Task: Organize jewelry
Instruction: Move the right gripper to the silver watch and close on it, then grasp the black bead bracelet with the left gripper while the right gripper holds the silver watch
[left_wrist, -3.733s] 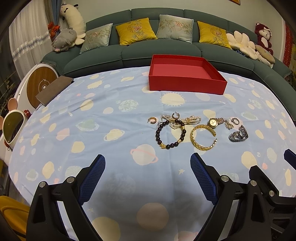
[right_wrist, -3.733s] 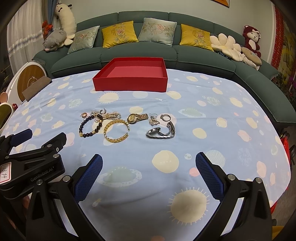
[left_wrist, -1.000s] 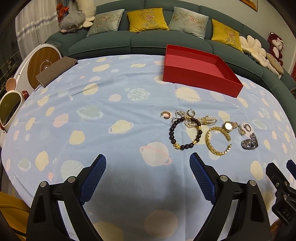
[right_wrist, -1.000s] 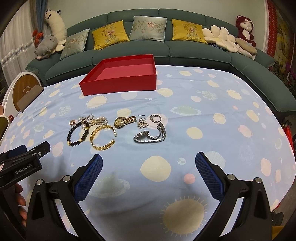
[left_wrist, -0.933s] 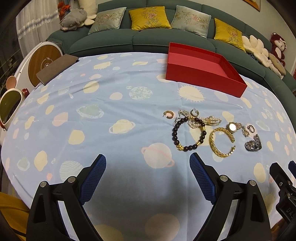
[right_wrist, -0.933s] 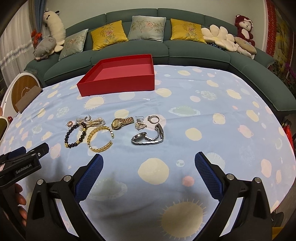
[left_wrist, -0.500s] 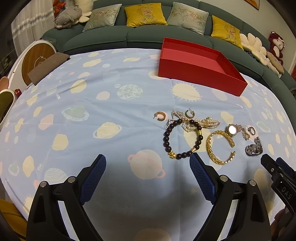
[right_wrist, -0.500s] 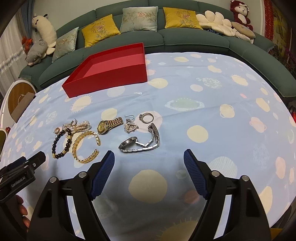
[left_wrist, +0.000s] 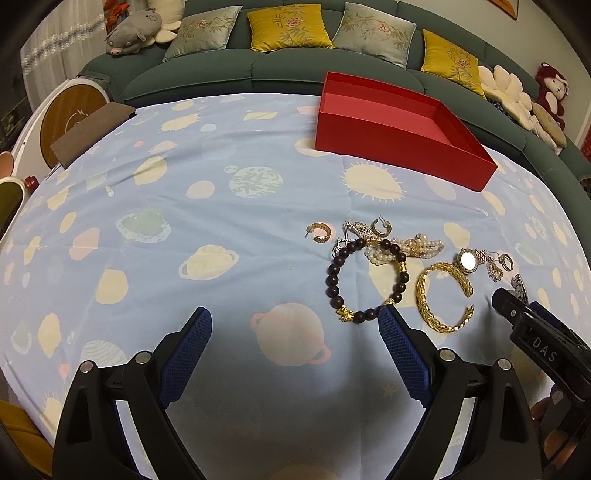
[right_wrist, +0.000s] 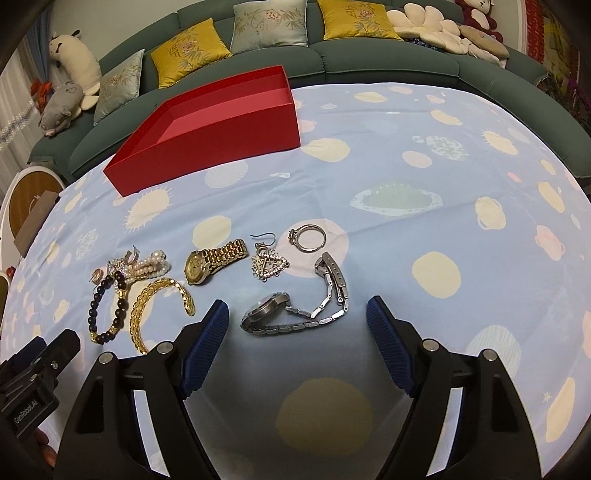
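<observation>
Right wrist view shows the right gripper with its jaws apart and empty, the silver watch lying on the blue tablecloth just ahead of the gap between its blue pads, untouched. Left of the watch lie a gold watch, a gold bangle and a dark bead bracelet; the red tray sits farther back. Left wrist view has the left gripper wide and empty, hovering near the bead bracelet.

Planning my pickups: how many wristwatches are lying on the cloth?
2. The gold watch lies mid-row, beside the gold cuff bracelet. The silver watch lies nearest the right gripper. None seems hidden.
</observation>
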